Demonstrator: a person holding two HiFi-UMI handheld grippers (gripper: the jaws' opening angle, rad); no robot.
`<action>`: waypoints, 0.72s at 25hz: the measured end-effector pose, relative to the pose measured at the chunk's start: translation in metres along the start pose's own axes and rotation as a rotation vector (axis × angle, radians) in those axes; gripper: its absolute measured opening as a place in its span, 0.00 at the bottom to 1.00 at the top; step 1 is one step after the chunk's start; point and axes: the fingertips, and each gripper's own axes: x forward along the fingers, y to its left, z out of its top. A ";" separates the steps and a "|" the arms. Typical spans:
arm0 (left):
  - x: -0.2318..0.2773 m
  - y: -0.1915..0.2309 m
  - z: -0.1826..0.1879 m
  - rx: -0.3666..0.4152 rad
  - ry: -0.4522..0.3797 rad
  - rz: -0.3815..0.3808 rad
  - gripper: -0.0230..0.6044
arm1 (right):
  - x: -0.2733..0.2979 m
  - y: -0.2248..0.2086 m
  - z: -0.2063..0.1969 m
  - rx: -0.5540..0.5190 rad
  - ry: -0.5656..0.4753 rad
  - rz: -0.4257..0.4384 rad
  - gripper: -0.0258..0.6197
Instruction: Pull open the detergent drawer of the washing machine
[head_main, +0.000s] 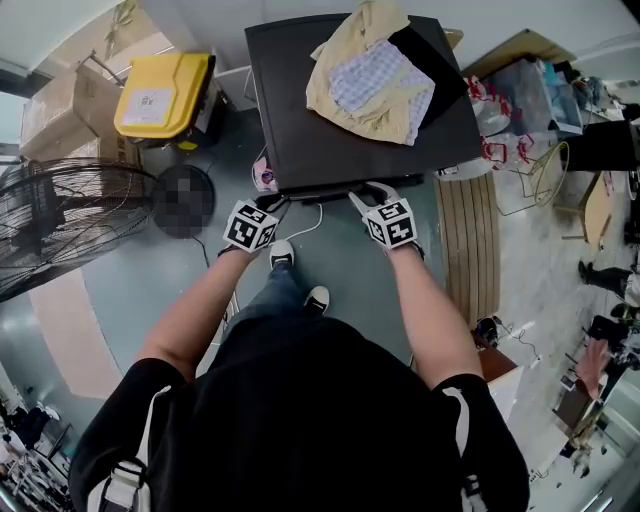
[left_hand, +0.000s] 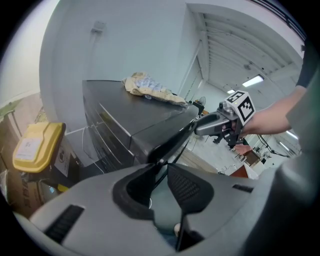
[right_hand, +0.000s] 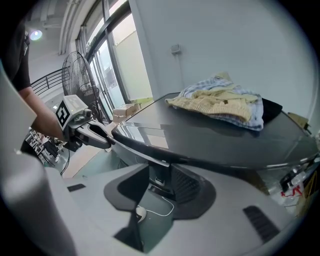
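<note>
Approach step: lined up on the front lip, no pull begun.
Head view: puts left gripper (head_main: 272, 203) at the near left corner of the washing machine (head_main: 300, 110), right gripper (head_main: 368, 190) just right of it on the near edge; hides the detergent drawer under that edge. Left gripper view: shows jaws apart, corner at the tips, nothing clamped. Right gripper view: shows jaws apart astride the front lip, pads not pressing. Next, likely: close on the drawer front, pull straight nearward.

Worn: black short-sleeved shirt (head_main: 300, 420), blue jeans (head_main: 282, 290), black-and-white sneakers (head_main: 283, 256). Grey left gripper (head_main: 272, 203) and right gripper (head_main: 362, 192) bear square-marker cubes (head_main: 250, 226).
</note>
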 end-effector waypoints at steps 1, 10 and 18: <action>0.000 0.000 0.000 0.000 0.001 0.000 0.17 | 0.000 0.000 0.000 -0.001 0.000 0.001 0.25; -0.003 -0.005 -0.003 0.042 0.023 0.011 0.16 | -0.005 0.002 -0.004 0.007 0.013 0.017 0.24; -0.006 -0.018 -0.009 0.037 0.026 0.007 0.15 | -0.014 0.006 -0.013 0.020 0.021 0.033 0.23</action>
